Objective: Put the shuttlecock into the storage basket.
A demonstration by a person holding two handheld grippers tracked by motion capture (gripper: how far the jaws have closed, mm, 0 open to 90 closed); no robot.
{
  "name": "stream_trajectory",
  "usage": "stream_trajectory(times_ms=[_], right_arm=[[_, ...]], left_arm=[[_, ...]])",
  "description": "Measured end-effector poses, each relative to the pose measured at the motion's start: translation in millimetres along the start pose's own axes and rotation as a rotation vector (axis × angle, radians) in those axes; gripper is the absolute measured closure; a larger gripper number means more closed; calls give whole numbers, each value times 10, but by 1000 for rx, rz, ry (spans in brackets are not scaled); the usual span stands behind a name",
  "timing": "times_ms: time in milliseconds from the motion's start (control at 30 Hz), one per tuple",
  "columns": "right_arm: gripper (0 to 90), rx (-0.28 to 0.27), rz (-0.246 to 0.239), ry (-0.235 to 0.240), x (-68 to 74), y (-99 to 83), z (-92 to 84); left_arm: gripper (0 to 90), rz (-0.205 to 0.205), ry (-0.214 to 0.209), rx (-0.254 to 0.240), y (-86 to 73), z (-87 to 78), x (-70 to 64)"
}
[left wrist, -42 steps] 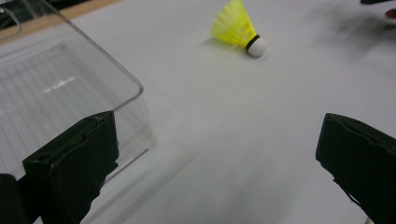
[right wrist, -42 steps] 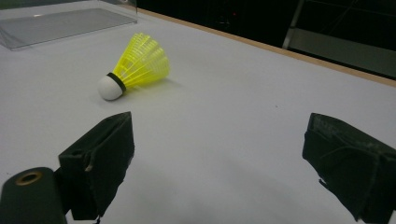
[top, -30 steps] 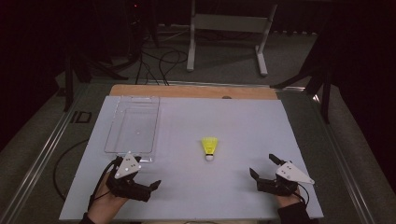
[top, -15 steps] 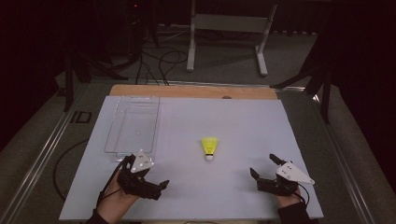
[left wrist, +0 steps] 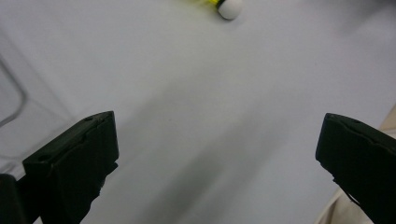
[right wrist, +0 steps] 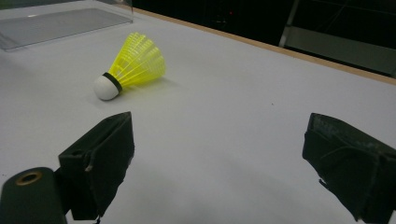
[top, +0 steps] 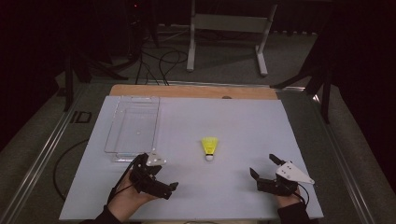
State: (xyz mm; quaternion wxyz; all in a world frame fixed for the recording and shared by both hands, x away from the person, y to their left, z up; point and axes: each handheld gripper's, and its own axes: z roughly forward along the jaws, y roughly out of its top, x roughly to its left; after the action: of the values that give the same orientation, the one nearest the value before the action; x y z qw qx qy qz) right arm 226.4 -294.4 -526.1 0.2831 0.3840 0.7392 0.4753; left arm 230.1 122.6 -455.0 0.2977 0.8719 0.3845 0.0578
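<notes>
**Shuttlecock waits between two open tongs**

One clear tray [top: 133,123] sits at the bench's [top: 243,121] left. The left tongs [top: 169,190], jaws spread and empty, point toward the one yellow shuttlecock [top: 208,148] lying on its side mid-bench, white cork nearest the person. To grasp well, I'd approach low and close on the cork, not the flimsy skirt. The right tongs [top: 262,168] gape empty too.
</notes>
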Motion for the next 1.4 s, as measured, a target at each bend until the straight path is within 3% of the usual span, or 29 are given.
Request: stream_trajectory(times_ms=[333, 433, 633, 867, 933, 967, 1133, 1400], right_arm=[[93, -1, -3, -3, 4, 4, -4], [93, -2, 1, -4, 0, 0, -3], [93, -2, 5, -5, -3, 1, -6], [93, -2, 6, -6, -5, -2, -2], [93, -1, 8, -4, -6, -4, -2], [93, -1, 8, -4, -5, -4, -2], [93, -1, 6, -4, -7, -4, -3], [93, -5, 12, -9, -8, -3, -7]], left_arm=[[0, -17, -28, 36, 215, 144, -61], [0, 5, -37, 64, 296, 218, -102], [0, 7, -54, 89, 402, 325, -132], [0, -8, -63, 124, 518, 433, -183], [0, -9, -48, 135, 561, 459, -201], [0, -19, -65, 142, 601, 482, -206], [0, -13, -42, 166, 677, 546, -214], [0, -54, -23, 173, 810, 664, -221]])
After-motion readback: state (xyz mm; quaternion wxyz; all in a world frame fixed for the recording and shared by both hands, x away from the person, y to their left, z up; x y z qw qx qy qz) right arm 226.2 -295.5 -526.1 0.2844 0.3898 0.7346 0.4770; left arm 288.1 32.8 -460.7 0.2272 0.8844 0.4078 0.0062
